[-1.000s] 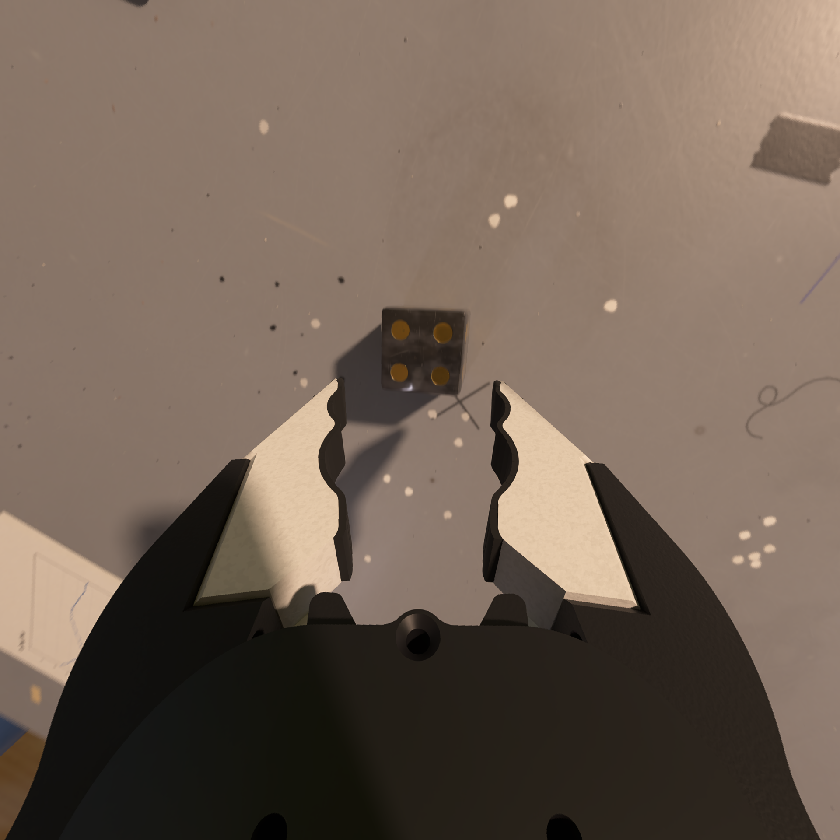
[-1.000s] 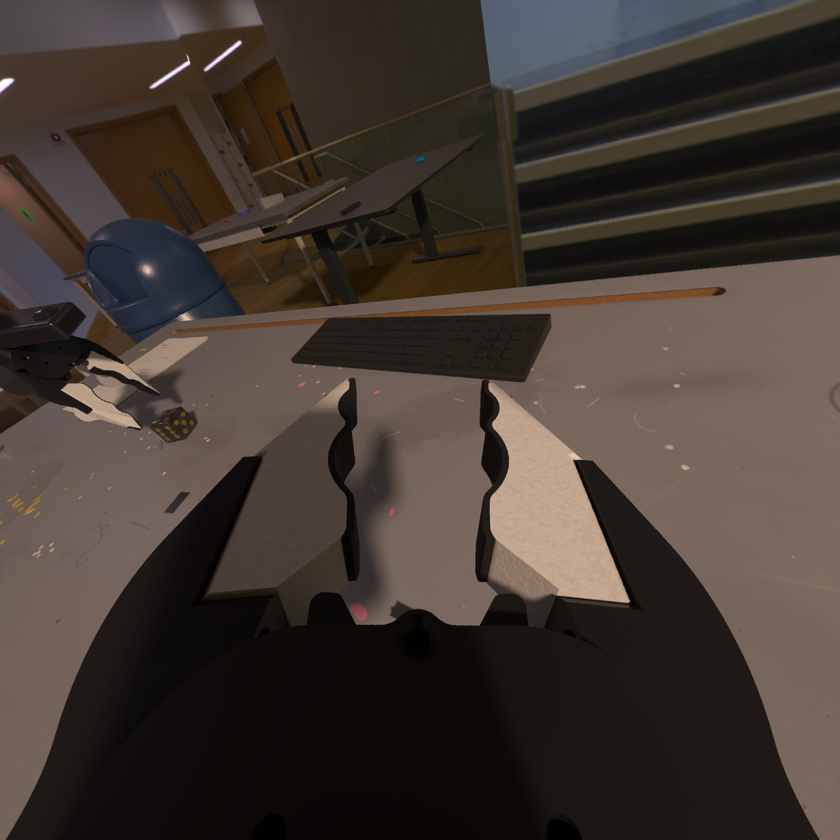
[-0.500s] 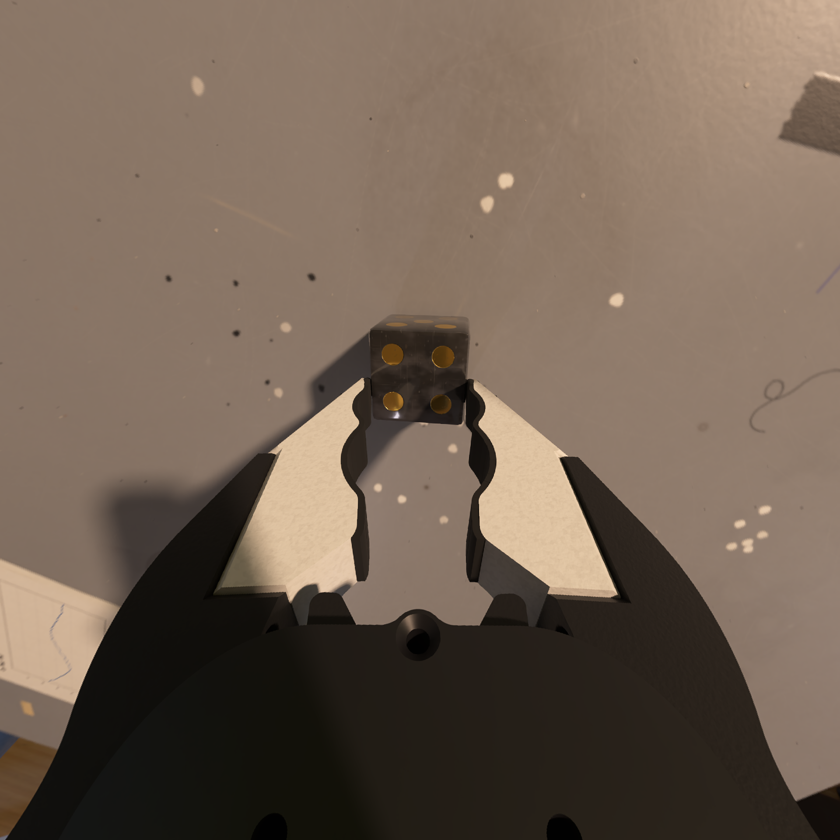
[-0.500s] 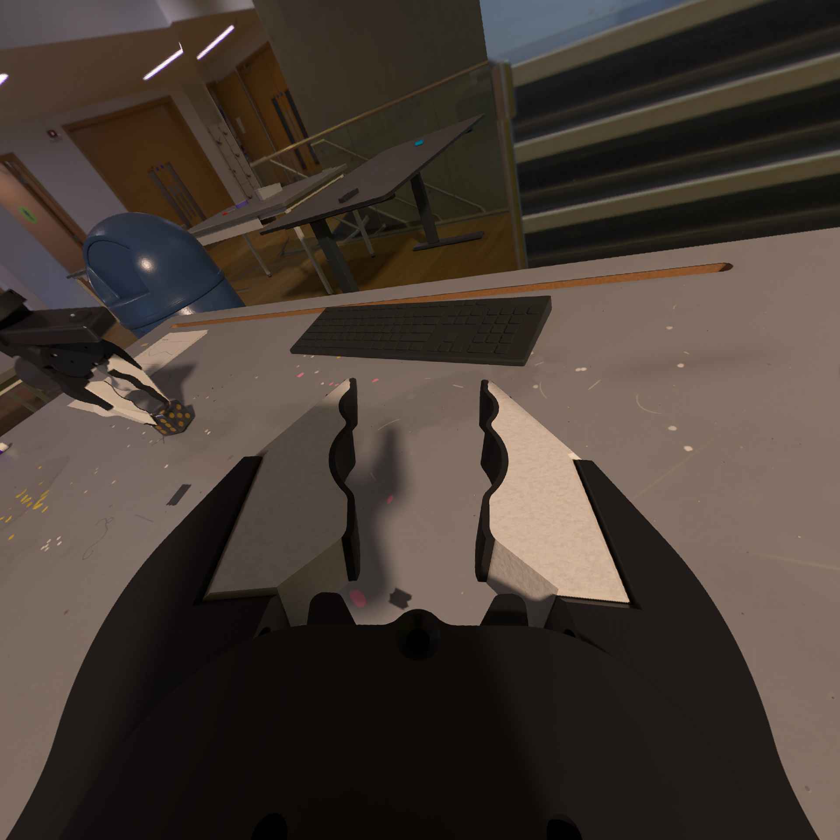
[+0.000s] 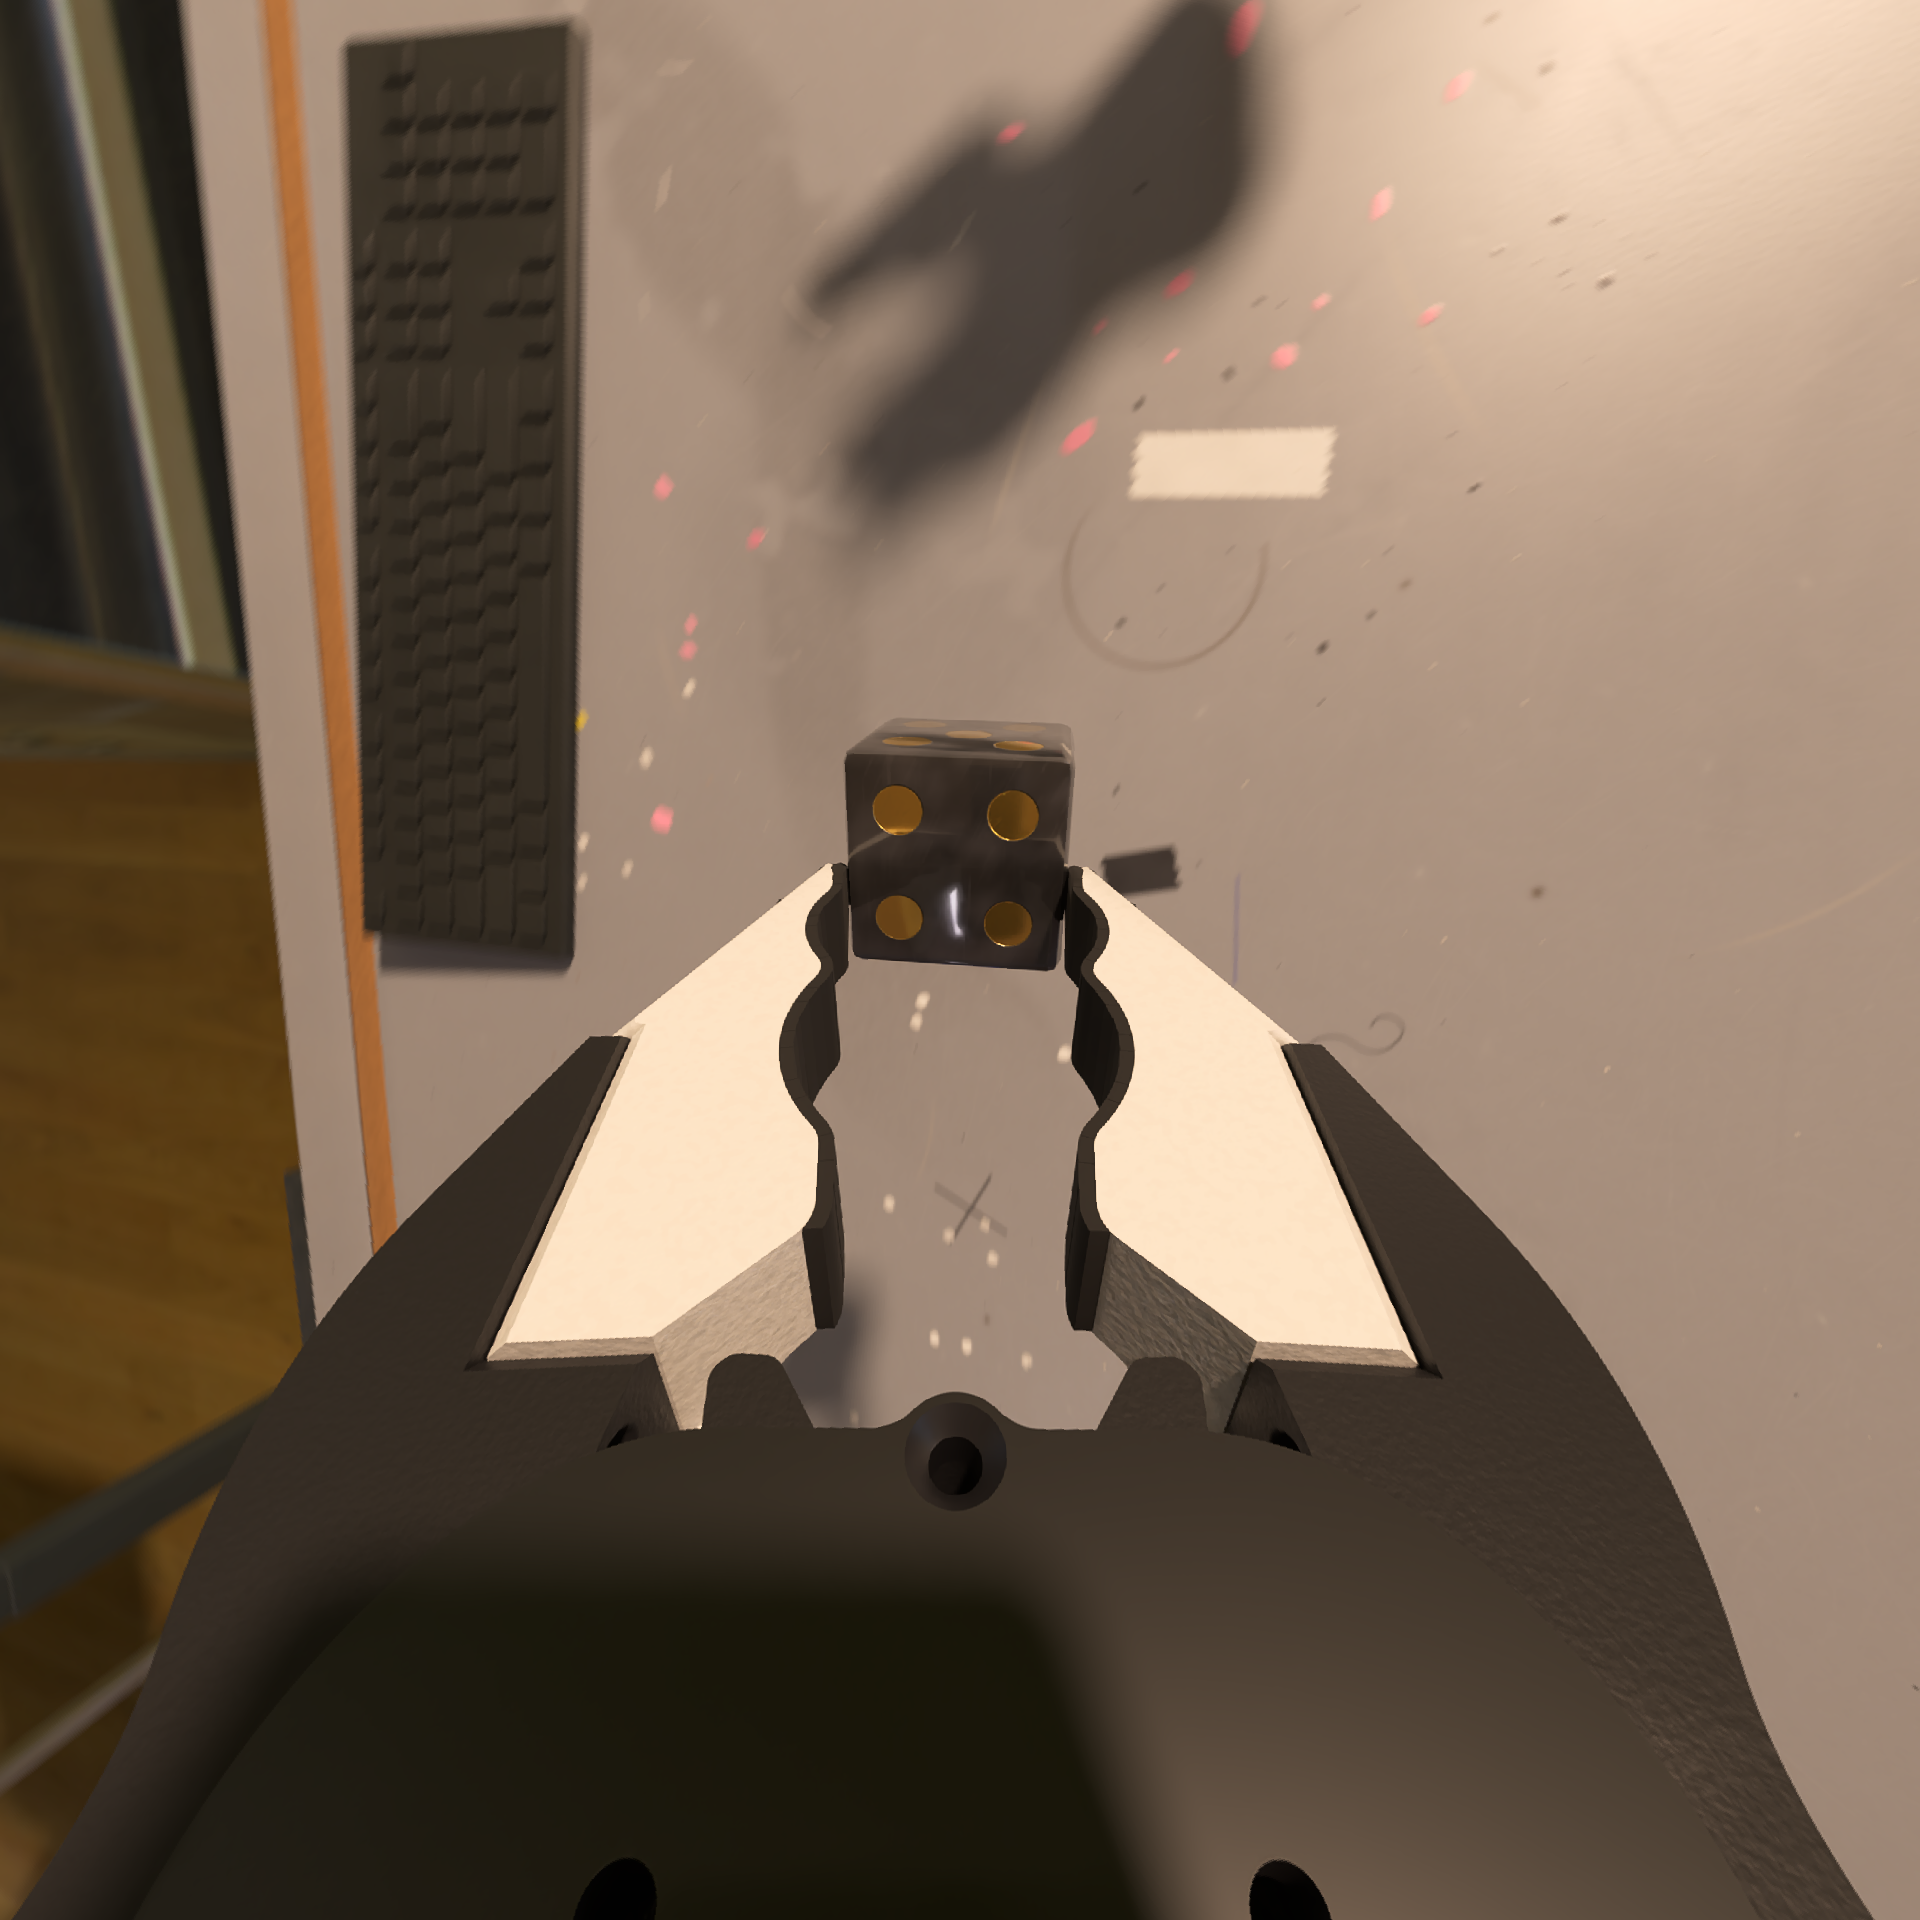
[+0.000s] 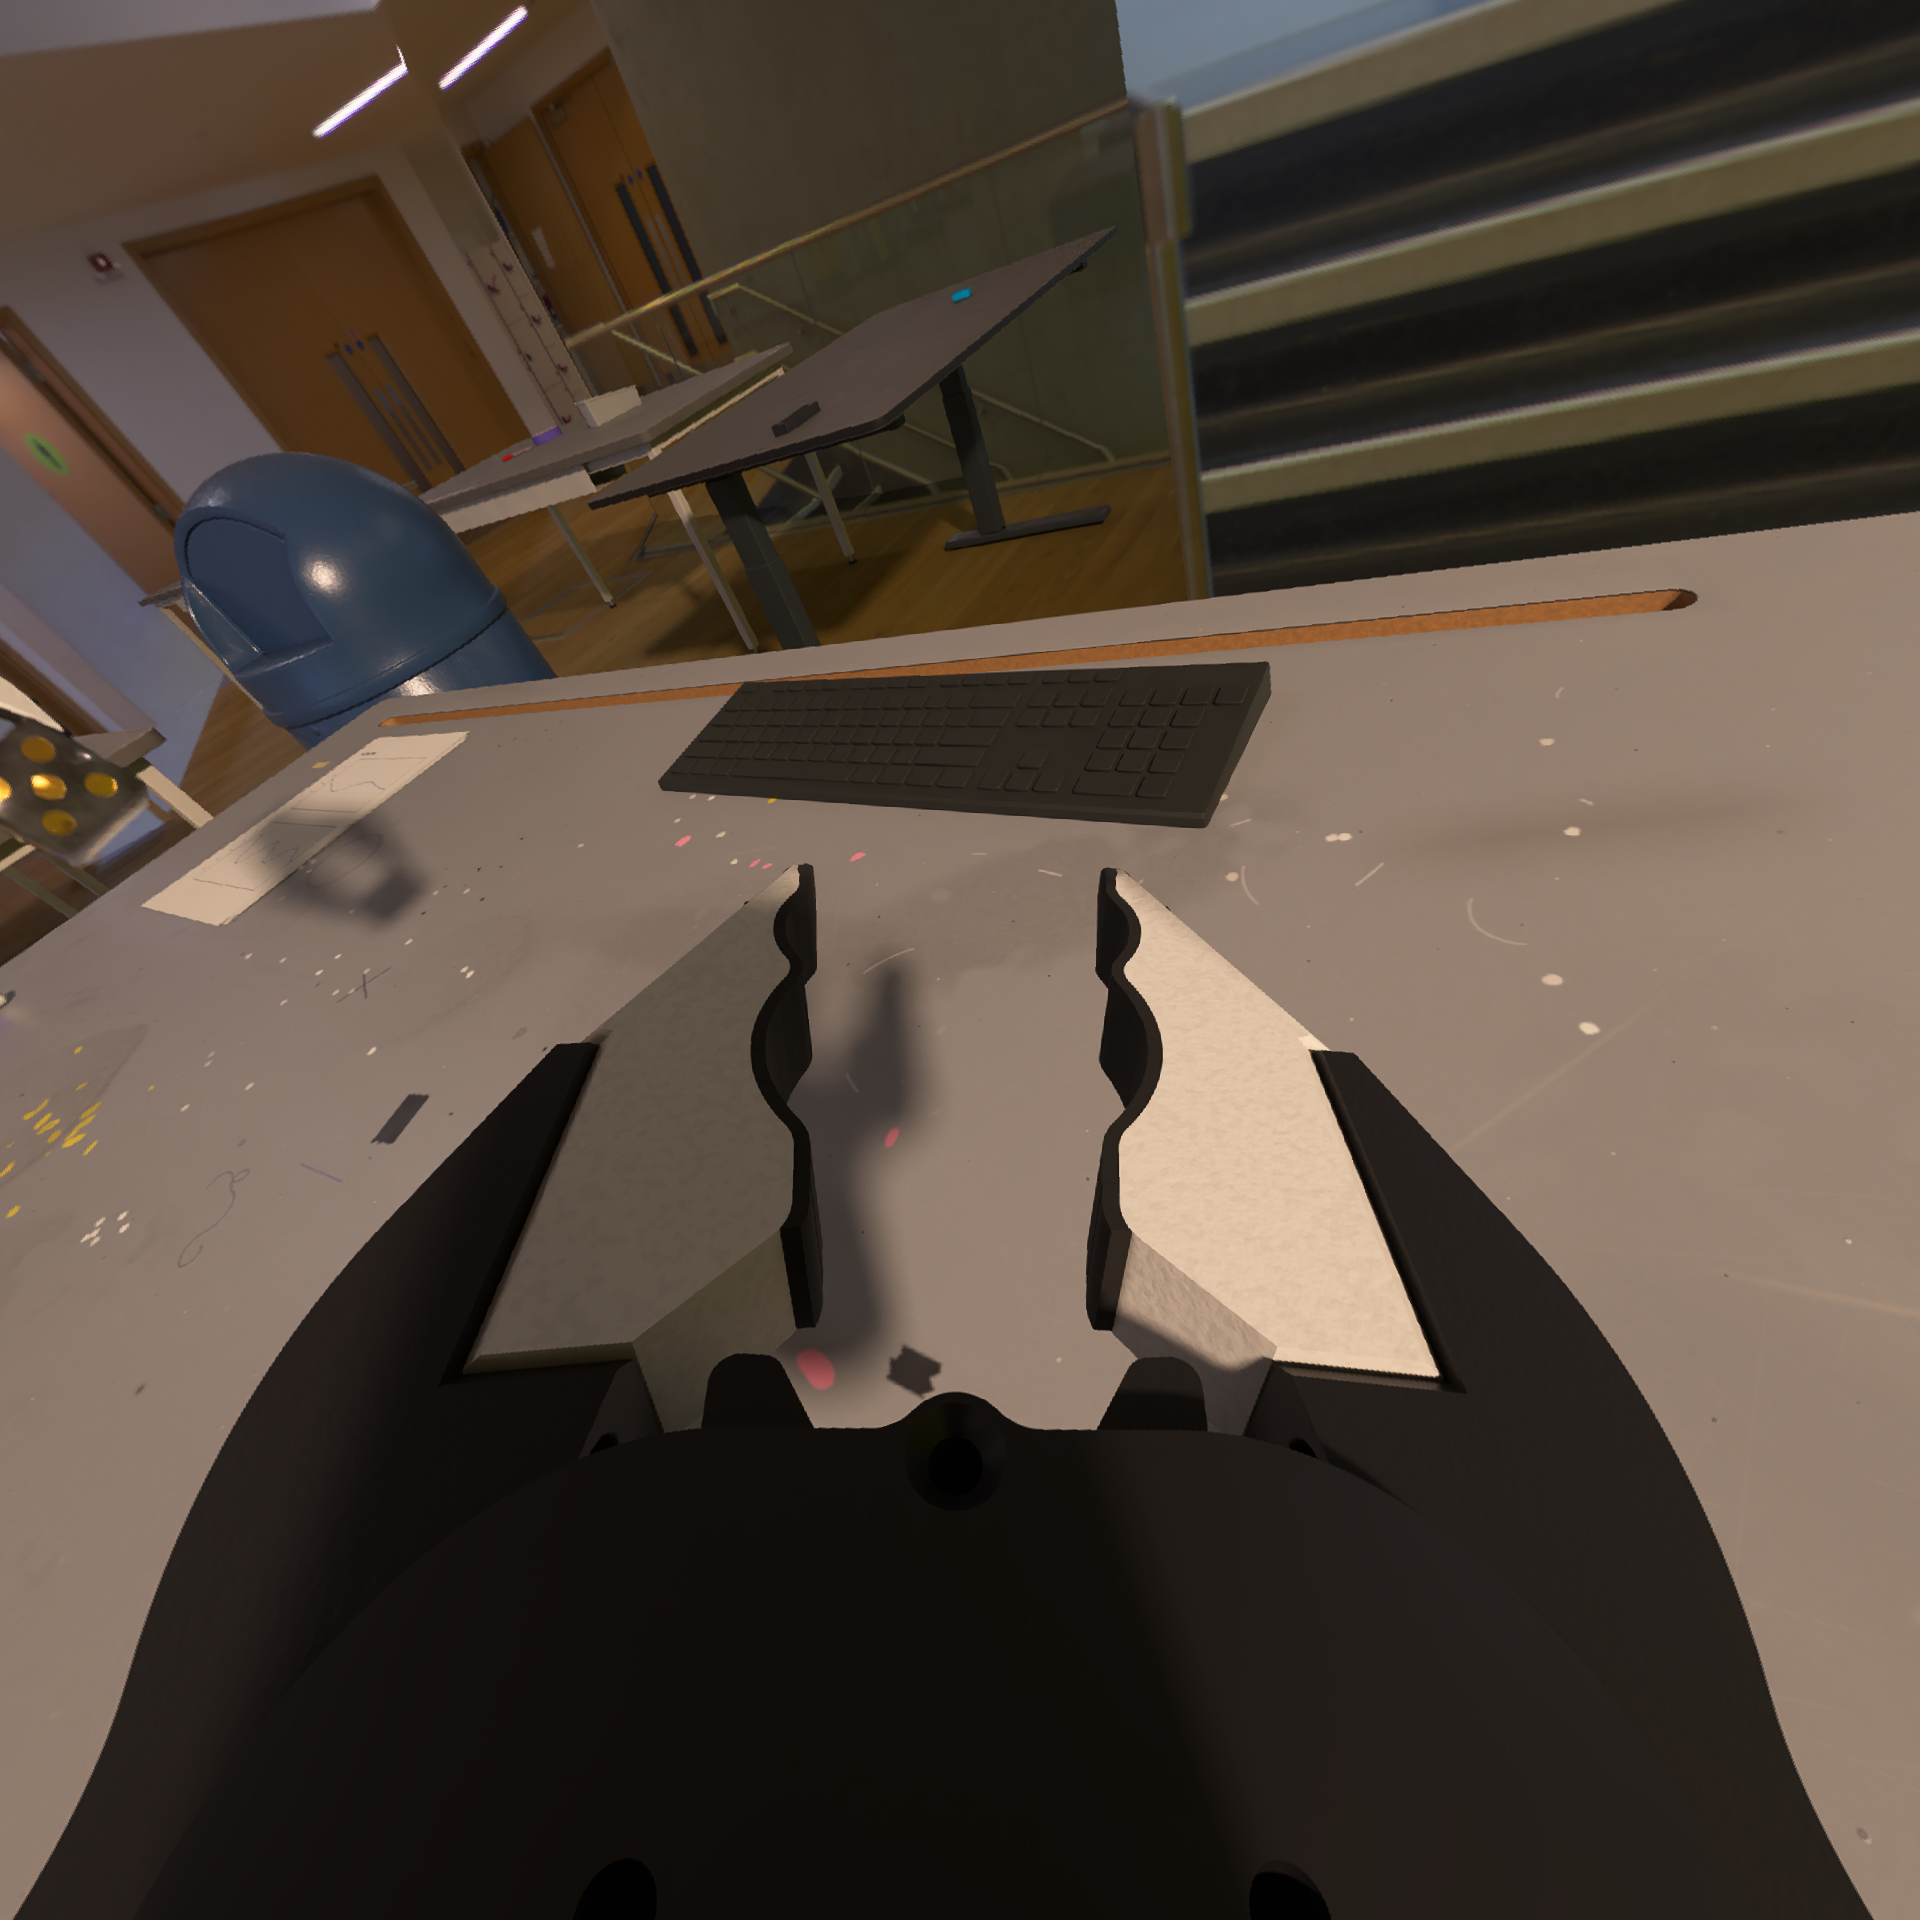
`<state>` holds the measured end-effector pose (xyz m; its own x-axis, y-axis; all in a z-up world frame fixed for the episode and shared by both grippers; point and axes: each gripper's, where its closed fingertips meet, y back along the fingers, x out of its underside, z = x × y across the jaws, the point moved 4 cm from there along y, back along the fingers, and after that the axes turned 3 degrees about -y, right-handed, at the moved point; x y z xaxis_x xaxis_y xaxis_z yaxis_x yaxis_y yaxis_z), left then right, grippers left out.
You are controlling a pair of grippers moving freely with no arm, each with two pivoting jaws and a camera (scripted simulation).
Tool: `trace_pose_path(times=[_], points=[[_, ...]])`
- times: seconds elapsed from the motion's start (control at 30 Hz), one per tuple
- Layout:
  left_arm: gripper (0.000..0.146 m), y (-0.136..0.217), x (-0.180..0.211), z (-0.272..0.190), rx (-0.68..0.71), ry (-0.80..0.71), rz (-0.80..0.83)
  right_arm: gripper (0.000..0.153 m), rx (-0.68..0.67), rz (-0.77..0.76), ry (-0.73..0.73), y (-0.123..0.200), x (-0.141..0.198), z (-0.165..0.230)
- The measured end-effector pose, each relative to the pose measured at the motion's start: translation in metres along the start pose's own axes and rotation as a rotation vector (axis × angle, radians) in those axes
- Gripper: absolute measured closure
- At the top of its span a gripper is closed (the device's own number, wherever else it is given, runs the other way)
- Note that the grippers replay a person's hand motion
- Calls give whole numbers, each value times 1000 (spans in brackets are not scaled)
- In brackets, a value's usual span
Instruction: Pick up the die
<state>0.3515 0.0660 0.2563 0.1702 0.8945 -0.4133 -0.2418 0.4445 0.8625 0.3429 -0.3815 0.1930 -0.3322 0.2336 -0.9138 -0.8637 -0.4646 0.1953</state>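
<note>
The die (image 5: 957,842) is a shiny black cube with gold dots, four facing near. The left gripper (image 5: 957,906) pinches it at its fingertips, up above the grey table (image 5: 1558,727). The right gripper (image 6: 954,904) is wide apart, holding nothing, near the keyboard (image 6: 966,740).

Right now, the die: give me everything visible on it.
The die is a dark, glossy, smoky-looking cube with rounded edges and gold pips. The face toward the left wrist camera shows four pips; the face above it shows at least three, seen edge-on. It is pinched at the tips of the left gripper, whose white fingers press its two side faces low down. It is held square, off the grey table. In the right wrist view it appears at the left edge, raised above the table.
</note>
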Motion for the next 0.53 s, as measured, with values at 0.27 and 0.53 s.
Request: trace_pose_path(times=[0.27,0.53], points=[[104,-80,-55,-31,150,-116,11,98,-12,-28,-30,8,1,-4],[104,-112,-55,-37,215,-116,0,98,0,-19,-20,9,1,-7]])
